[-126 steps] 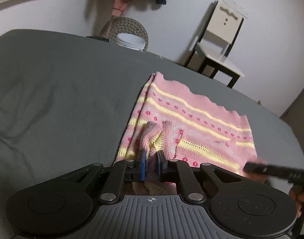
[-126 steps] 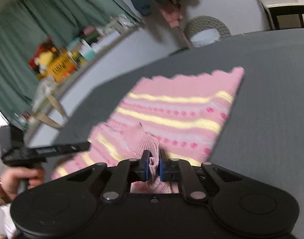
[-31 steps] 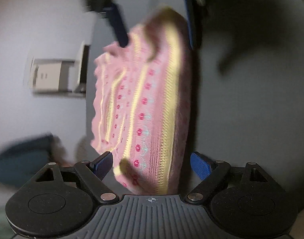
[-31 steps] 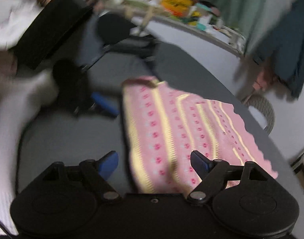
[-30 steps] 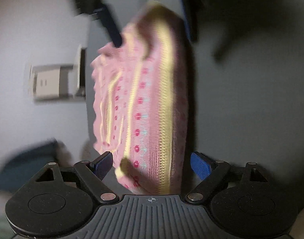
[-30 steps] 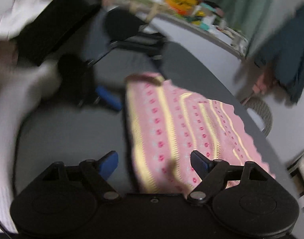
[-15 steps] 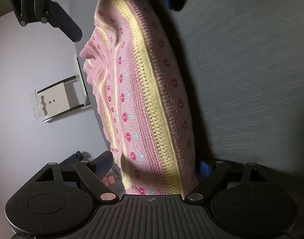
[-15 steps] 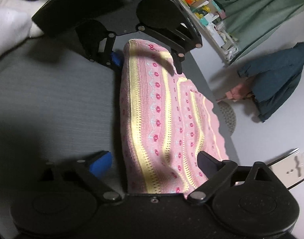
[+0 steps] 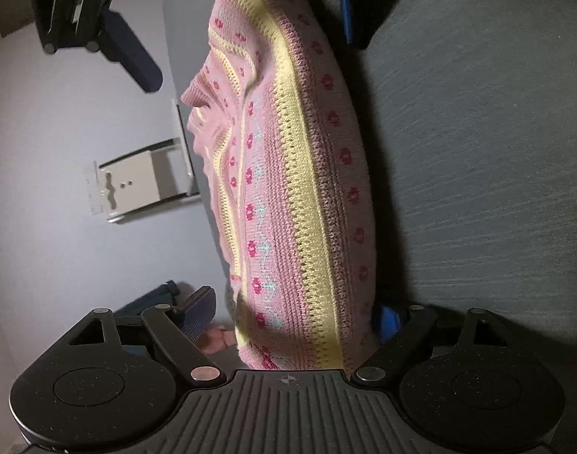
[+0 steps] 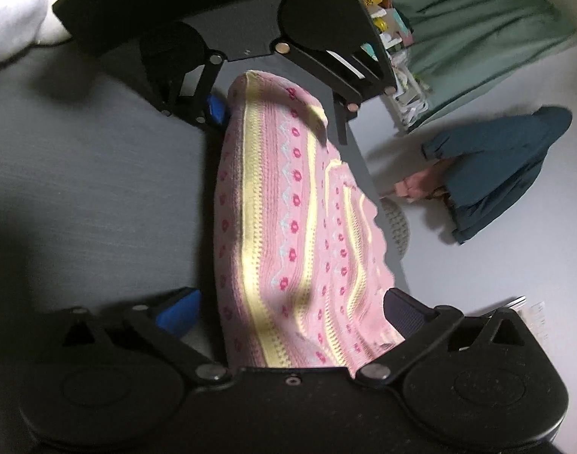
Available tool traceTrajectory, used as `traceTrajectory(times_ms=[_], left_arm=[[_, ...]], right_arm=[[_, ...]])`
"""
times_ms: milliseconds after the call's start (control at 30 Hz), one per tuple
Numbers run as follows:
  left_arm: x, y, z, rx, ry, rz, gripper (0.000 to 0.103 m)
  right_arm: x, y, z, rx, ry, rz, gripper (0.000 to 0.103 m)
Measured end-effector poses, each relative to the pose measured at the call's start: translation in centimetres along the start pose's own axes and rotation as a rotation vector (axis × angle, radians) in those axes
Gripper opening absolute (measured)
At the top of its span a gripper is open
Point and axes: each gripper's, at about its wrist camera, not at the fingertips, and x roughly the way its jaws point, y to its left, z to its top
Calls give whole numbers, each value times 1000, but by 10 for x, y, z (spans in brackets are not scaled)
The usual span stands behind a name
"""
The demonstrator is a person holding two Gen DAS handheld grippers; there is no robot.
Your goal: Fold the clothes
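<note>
A pink knitted garment with yellow stripes and small red flowers (image 9: 288, 196) lies folded into a thick, rounded bundle on the dark grey cloth-covered table (image 9: 489, 159). The two tools face each other from its opposite ends. The left hand-held gripper (image 9: 292, 312) has its blue-padded fingers spread wide, one on each side of the near end of the bundle, not clamped. The right hand-held gripper (image 10: 288, 312) straddles the other end in the same way, its fingers apart and released around the knit; in its view the left tool (image 10: 277, 113) shows at the far end, also spread.

The risk from here is uneven closing. If one side clamps only the top layers of the soft stack, the lower folds could slide out and the bundle could sag open when lifted. The scalloped edge (image 10: 379, 242) lies loose on one side and could catch or flop free. A pull by both tools in opposite directions would stretch the knit and undo the fold.
</note>
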Motion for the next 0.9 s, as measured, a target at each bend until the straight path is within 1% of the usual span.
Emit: traceTrajectory(times_ms=[133,233,400,467,500,633,733,767,833,900], left_arm=[[-3,-7,3,24,9,51,85],[2,-3,3,4,11,49,85],[8,0,0,-3,-12,16,85],[11,2,-2,-4,-18,-7,76],[11,0,-2,-4,-17,-10,70],[11,-5,-2,-14,-13,-24,58],[9,-3,-4,-64,-2,-55,53],[5,-3,-4,-71,-2,-62,53],[4,0,-6,-91,-8,-79,49],[3,6,-10,-138,-14,-94,44]], right_arm=[[0,10,7,-28,-2,-39,103],[1,12,11,-38,0,-49,103],[4,9,14,-38,20,-35,103],[4,7,13,-41,32,-30,103],[4,7,12,-44,36,-29,103],[2,8,9,-66,47,-38,103],[3,9,7,-106,52,-83,103],[3,11,7,-118,44,-92,103],[3,15,7,-143,25,-108,103],[5,16,7,-150,7,-116,103]])
